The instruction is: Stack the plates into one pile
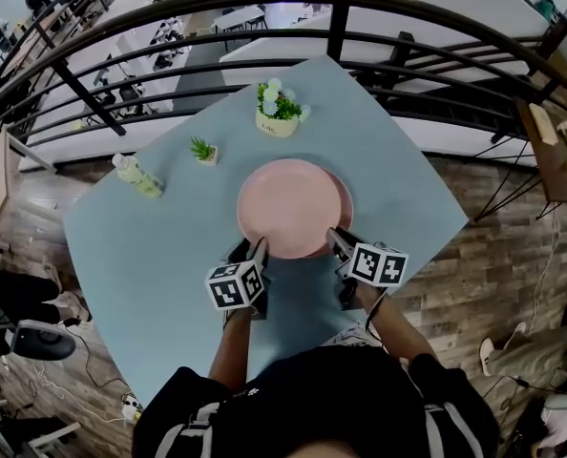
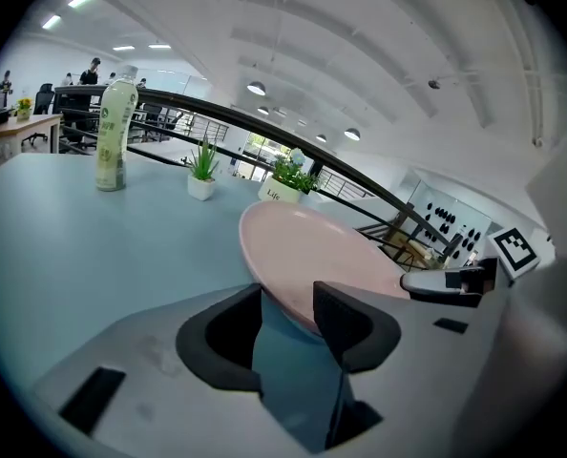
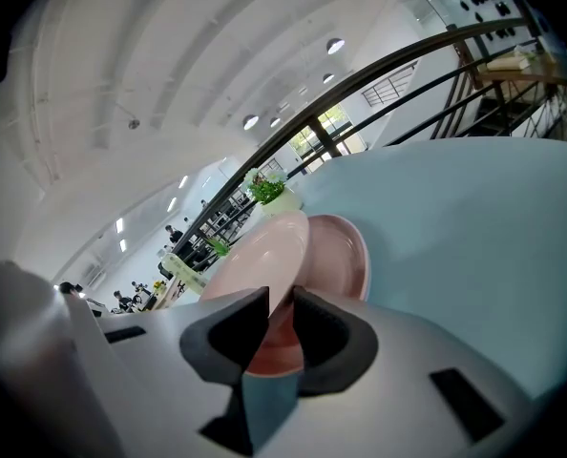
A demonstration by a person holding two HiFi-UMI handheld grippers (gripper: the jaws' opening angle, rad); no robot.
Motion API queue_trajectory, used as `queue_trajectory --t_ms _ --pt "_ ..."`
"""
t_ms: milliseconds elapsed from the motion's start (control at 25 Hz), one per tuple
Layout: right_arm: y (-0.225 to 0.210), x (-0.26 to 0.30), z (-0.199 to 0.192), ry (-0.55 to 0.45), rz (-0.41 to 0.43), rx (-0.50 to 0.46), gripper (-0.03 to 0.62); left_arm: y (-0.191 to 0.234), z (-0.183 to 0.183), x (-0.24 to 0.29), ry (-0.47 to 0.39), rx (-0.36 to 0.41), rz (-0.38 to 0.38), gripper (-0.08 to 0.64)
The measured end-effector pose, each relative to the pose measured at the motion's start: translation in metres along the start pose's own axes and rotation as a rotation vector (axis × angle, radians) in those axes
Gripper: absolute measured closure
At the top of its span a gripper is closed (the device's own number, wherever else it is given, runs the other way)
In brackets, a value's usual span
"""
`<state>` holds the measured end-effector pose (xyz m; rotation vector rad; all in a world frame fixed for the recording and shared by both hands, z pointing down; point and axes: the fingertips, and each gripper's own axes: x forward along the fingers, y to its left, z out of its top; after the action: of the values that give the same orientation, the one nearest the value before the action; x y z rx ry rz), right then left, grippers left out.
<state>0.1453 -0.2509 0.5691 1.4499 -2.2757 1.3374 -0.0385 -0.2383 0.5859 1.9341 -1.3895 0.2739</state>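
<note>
Left claw (image 2: 288,299): jaws wide apart and clamped on nothing. The near rim of the upper plate (image 2: 312,246) reaches into the gap and passes behind one jaw. In the head view this claw (image 1: 250,248) sits at 7 o'clock of the plates.
Right claw (image 3: 281,299): jaws drawn close, pinching the rim of the upper plate (image 3: 255,251), which runs edge-on between them. In the head view it (image 1: 338,239) sits at 5 o'clock of the plates.
Upper plate (image 1: 288,203): pink, round and plain, tilted in the right gripper view. It covers most of the lower plate.
Lower plate (image 3: 346,256): the same pink, flat on the worktop at its middle. It shows as a crescent at 3 o'clock of the upper one.
Worktop (image 1: 169,256): pale blue and square.
On it: a white pot of flowers (image 1: 278,110) at 12 o'clock of the plates, a small green plant (image 1: 203,150) at 10 o'clock, and a bottle (image 1: 137,175) lying at 9 o'clock.
Room: a dark railing (image 1: 264,8) past the far edge, an open office below it, and a wood floor (image 1: 513,256) at the sides.
</note>
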Motion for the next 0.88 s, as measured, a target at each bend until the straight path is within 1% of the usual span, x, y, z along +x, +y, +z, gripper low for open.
queue_trajectory --t_ms 320,560,880 --pt "-0.009 0.0 -0.004 0.013 -0.003 0.033 0.514 -0.004 0.001 0.005 0.038 0.058 0.008 0.399" --pt "-0.021 0.002 -0.003 0.004 -0.023 0.045 0.514 -0.009 0.002 0.017 0.046 0.098 0.002 0.399" --pt "-0.033 -0.005 -0.004 0.0 -0.04 0.053 0.514 -0.018 -0.005 0.026 0.069 0.108 -0.009 0.397"
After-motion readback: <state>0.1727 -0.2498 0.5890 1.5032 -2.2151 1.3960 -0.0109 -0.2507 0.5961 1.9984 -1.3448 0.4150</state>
